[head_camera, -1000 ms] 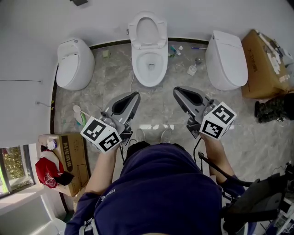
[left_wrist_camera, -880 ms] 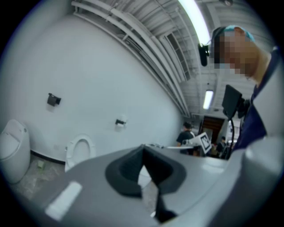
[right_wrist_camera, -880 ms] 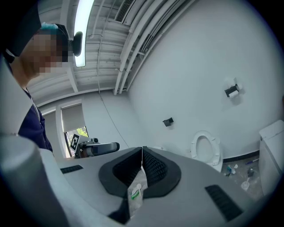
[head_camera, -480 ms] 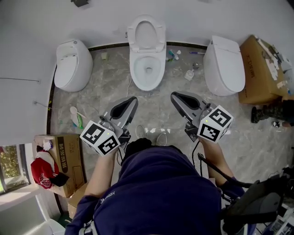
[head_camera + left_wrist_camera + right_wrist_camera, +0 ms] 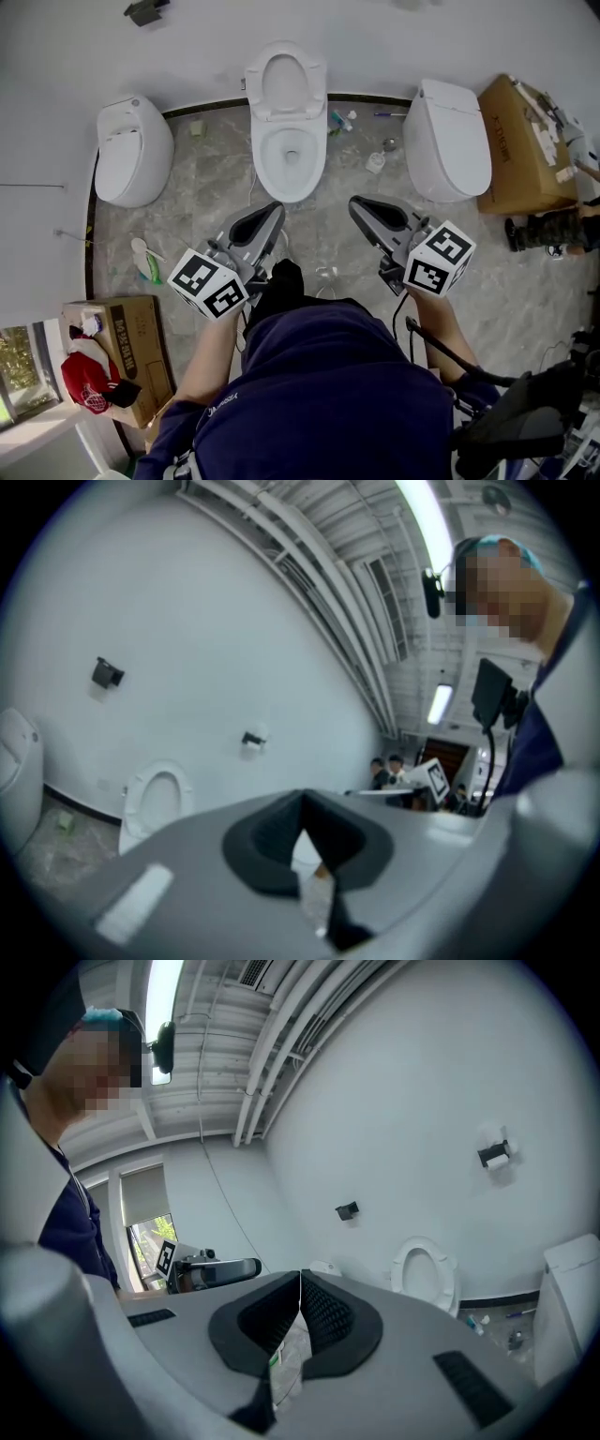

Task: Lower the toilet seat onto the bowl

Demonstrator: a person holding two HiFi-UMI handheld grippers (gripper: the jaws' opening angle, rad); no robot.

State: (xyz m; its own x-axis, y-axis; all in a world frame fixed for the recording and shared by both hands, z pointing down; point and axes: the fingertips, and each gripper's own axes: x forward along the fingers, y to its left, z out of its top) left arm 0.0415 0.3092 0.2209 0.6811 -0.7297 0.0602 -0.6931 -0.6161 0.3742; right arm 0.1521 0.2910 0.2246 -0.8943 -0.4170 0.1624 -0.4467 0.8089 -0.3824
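A closed toilet [image 5: 131, 155] stands left. The left gripper [image 5: 272, 211], clenched and empty, hangs well short of the middle bowl [image 5: 289, 164]. Its seat [image 5: 286, 82] stands upright against the wall, so I would hook the top rim and ease it down slowly. The right gripper [image 5: 359, 206] is likewise clenched and empty. Bottles [image 5: 342, 120] and another toilet [image 5: 448, 141] stand clear of the path.

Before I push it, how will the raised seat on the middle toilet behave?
The toilet seat looks like a rigid, glossy ring: probably stiff and slippery to push. It stands upright at the back of the bowl, apparently hinged; once tipped forward it may drop by itself and slam.
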